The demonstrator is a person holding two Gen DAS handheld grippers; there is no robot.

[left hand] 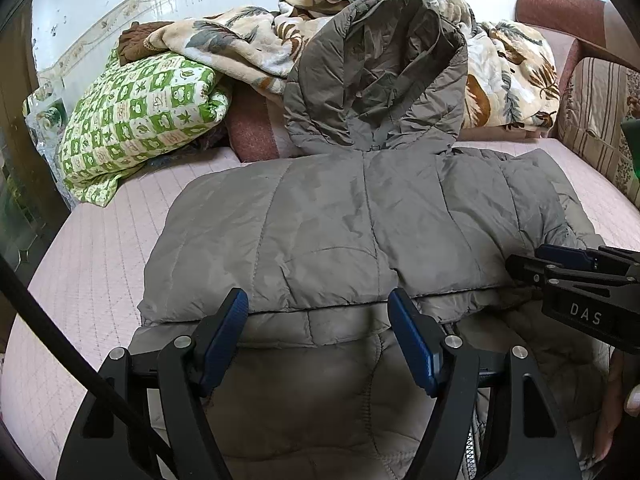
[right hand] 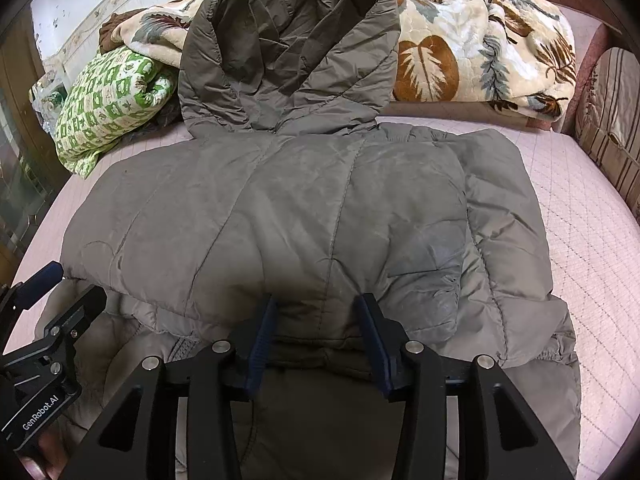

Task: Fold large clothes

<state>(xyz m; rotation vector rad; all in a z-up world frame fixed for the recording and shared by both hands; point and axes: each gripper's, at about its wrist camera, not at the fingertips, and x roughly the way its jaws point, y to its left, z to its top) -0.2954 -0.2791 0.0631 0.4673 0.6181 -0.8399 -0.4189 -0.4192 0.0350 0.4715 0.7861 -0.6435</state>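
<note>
Grey-brown quilted jacket (left hand: 340, 220) lies spread on the pale pink quilted bed cover (left hand: 100, 240), its lower part folded up over the body so a doubled hem runs just ahead of both grippers; its hood (left hand: 376, 72) lies far ahead of them, propped against a leaf-print blanket (left hand: 512, 76); left gripper (left hand: 318, 336) has its blue pads well apart, straddling the folded edge without pressing it; right gripper (right hand: 316, 336) stands narrower but also parted, the hem lying between its pads, nothing pinched as far as the view shows; each gripper appears at the other's side, near the same fold; a green checked pillow (left hand: 140, 120) sits far ahead to the left
</note>
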